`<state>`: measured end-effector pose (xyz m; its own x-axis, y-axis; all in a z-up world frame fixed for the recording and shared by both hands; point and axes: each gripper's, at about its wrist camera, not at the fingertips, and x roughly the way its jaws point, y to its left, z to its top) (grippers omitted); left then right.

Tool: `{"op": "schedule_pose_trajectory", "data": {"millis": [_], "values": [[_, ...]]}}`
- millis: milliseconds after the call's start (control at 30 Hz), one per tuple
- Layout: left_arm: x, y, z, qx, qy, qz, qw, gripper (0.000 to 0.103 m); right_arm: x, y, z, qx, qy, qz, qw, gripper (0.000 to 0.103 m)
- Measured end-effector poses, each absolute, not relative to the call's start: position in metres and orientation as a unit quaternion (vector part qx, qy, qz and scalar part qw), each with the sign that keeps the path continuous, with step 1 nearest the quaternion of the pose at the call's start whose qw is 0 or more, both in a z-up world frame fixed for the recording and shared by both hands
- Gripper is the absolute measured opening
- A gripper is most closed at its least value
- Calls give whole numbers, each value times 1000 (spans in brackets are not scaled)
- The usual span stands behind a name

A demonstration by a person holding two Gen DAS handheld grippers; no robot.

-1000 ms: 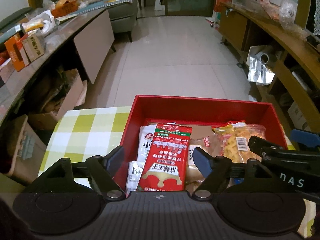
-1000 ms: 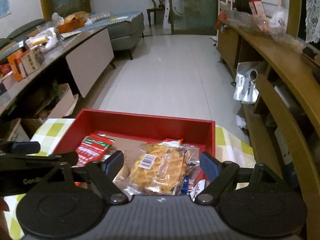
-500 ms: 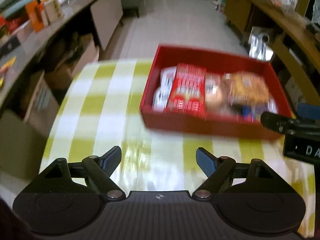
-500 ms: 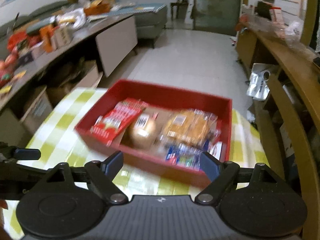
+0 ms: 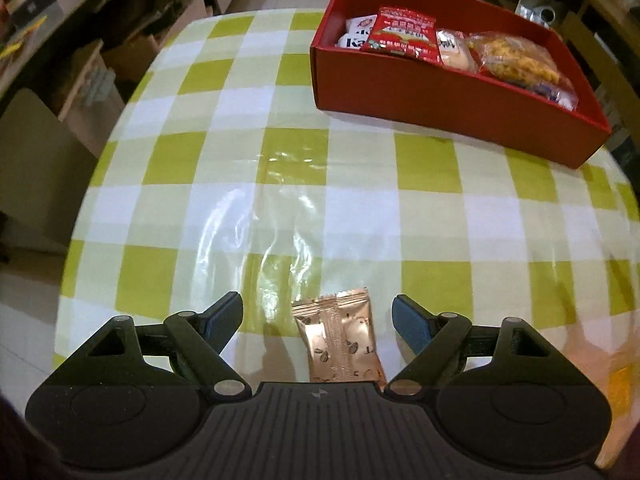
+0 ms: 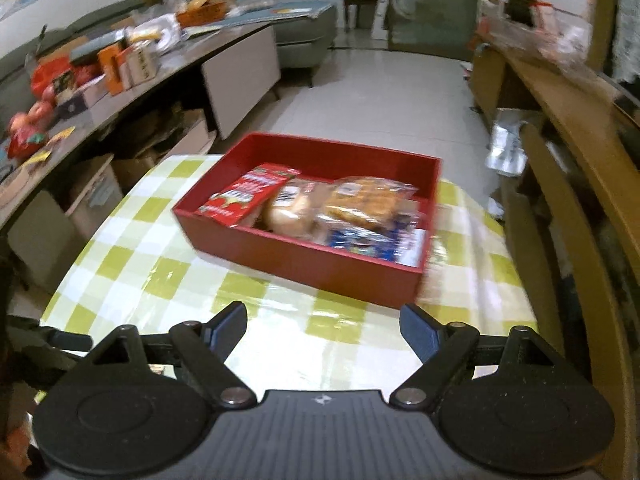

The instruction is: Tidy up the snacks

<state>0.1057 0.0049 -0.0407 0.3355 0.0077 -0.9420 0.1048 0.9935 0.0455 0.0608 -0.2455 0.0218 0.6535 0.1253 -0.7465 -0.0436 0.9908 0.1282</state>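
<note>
Left tongs [image 5: 318,318]: spread wide and gripping nothing, pointing steeply down at the near edge of the tabletop [image 5: 280,184]. Their jaws have just been opening, with the rose-gold packet lying between them untouched.

Rose-gold packet [image 5: 338,340]: a small foil sachet with crimped ends, flat on the checked cloth at the near edge, roughly midway between the two blue pads [image 5: 222,322]. Its lower end is hidden under the tongs' body.

Handling, as I judge it: light, soft and a bit puffy, with slick foil that could skate on the shiny plastic cover. The contents may crush, so a gentle squeeze suits it. Best hold looks to be across the middle of its narrow width, the long sides meeting the pads, not the thin crimped ends.

Red box [image 5: 448,92]: sits toward the far right corner of the tabletop, well apart from the sachet. It already holds a red bag [image 5: 402,34], white packs, a bun and a clear bag of golden snacks [image 5: 514,56] side by side.

Room left: hard to tell from here; the box looks fairly full along its length.

Right tongs [image 6: 322,330]: also parted with nothing in them, hanging over the cloth short of the box's near wall. This view is blurred.
</note>
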Motion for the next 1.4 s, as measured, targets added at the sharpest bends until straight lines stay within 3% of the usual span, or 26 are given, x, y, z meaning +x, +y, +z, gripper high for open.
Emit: {"op": "schedule_pose_trajectory", "data": {"millis": [233,467,767,1033,1167,1367,1400], "values": [[116,47,-11,-33,549,-15,835,87,59,-276,17,78,427,26,901,91],[106,61,-16,-55,559,4,828,88,51,-293,22,90,417,28,904,91],[92,-2,-54,21,588,-24,808,88,42,-315,19,104,421,7,901,91],[93,-6,-75,37,602,-6,798,86,41,-322,12,107,436,5,894,91],[93,-6,-80,25,610,-13,792,81,44,-316,9,102,441,8,892,91],[87,-13,-72,29,603,-44,796,50,48,-296,-4,77,463,27,883,91],[86,-14,-72,28,604,-47,795,50,49,-291,-6,73,467,34,881,91]]}}
